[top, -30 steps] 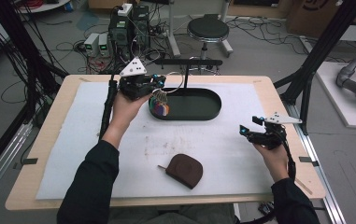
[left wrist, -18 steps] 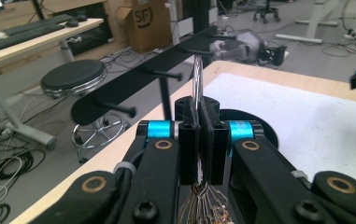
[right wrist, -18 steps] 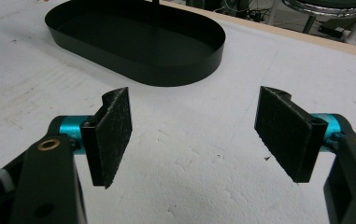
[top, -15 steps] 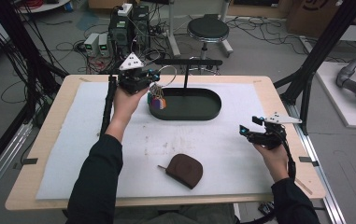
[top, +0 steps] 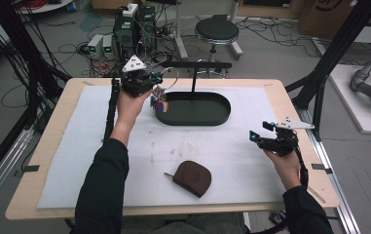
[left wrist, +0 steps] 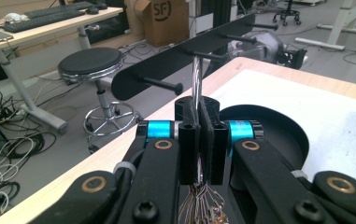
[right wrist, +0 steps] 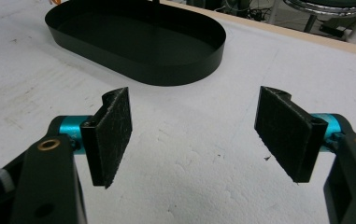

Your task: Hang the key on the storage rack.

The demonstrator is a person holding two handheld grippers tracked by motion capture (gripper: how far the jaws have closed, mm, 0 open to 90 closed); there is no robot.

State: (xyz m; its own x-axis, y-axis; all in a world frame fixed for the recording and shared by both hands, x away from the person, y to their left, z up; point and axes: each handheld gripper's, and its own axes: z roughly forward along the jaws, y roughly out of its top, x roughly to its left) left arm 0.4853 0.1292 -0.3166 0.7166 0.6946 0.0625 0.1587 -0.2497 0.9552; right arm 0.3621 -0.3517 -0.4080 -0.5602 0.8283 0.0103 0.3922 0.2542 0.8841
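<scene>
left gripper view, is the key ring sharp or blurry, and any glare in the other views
Left gripper view: the key ring pinched in the left gripper is fairly sharp, and its metal glints; the keys at the bottom edge are soft. Right gripper view: even light, no glare on the black tray. High view: soft, flat lighting.

The person wears dark long sleeves (top: 102, 180) reaching to the wrists, and each hand carries a black gripper topped by a grey three-cornered plate (top: 134, 64) pierced with small dark dots. The left gripper (left wrist: 199, 135) has flat black linkage arms joined by brass-coloured pivots and a black cross-head screw, with bright blue cylinders (anodised, by the look) behind its black pads. The right gripper (right wrist: 199, 130) shows the same blue cylinders, brass pivots and rough-faced black pads (right wrist: 112, 135), and a black cable (top: 300, 163) trails from it.
</scene>
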